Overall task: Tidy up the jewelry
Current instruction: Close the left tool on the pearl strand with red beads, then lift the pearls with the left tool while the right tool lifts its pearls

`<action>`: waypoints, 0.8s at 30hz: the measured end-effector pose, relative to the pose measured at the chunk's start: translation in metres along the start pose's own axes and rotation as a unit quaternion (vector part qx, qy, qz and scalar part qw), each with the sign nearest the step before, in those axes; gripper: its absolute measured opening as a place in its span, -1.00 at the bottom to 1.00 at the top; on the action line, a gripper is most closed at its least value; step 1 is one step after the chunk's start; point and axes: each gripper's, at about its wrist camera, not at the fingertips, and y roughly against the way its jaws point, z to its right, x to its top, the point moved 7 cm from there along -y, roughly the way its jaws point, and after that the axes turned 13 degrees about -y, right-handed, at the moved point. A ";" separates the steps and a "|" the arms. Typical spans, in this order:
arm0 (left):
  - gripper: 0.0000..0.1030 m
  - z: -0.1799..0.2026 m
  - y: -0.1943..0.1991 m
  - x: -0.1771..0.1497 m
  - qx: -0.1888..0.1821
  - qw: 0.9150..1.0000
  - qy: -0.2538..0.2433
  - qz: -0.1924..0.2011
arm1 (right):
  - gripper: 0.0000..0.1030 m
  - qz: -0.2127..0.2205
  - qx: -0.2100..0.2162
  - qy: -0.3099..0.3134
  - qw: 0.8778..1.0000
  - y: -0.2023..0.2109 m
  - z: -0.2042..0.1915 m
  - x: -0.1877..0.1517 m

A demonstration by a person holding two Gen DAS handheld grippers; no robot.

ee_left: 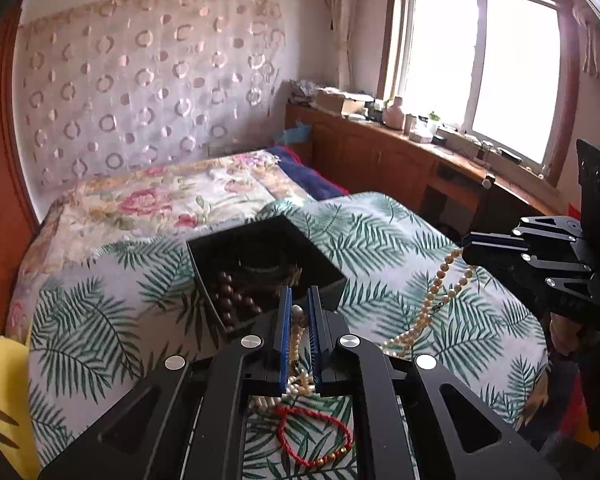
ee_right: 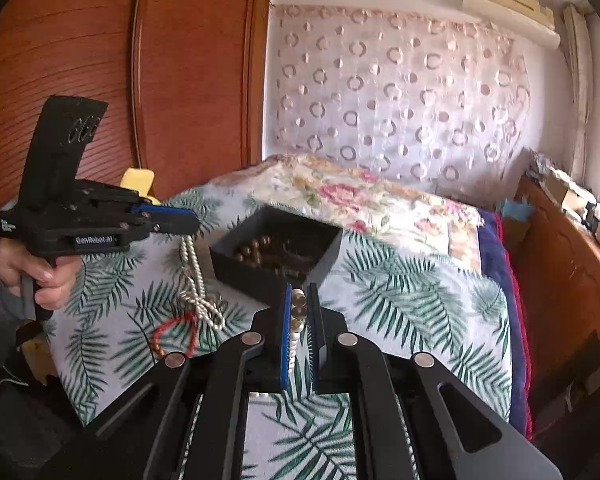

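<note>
Here we note the pearl necklace (ee_left: 428,304) strung between both tongs above the leaf-print bedspread (ee_left: 380,232): our left gripper (ee_left: 299,304) is clenched on one end, our right gripper (ee_right: 299,300) clenched on the other. Just ahead of both sits the black box (ee_right: 276,248) holding brown beads (ee_left: 232,300); a red bracelet (ee_left: 312,436) lies under the left tongs.

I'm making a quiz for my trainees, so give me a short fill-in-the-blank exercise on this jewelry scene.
1. Both grippers, left and right, are shut on the same ____ necklace.
2. The dark brown beads lie inside the ____ box.
3. The bracelet lying on the leaf-print cover is ____ in color.

Missing words: pearl; black; red
</note>
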 end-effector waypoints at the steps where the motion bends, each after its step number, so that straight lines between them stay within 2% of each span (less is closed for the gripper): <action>1: -0.86 0.000 0.001 0.003 0.000 1.000 0.000 0.002 | -0.84 0.005 0.001 0.002 1.000 0.002 -0.002 0.006; 12: -0.86 -0.010 0.014 0.047 0.016 0.999 -0.008 0.036 | -0.84 0.048 0.013 0.016 0.999 0.006 -0.015 0.063; 24: -0.86 -0.037 0.012 0.092 0.045 0.998 -0.011 0.050 | -0.84 0.095 0.005 0.027 0.995 0.007 -0.020 0.132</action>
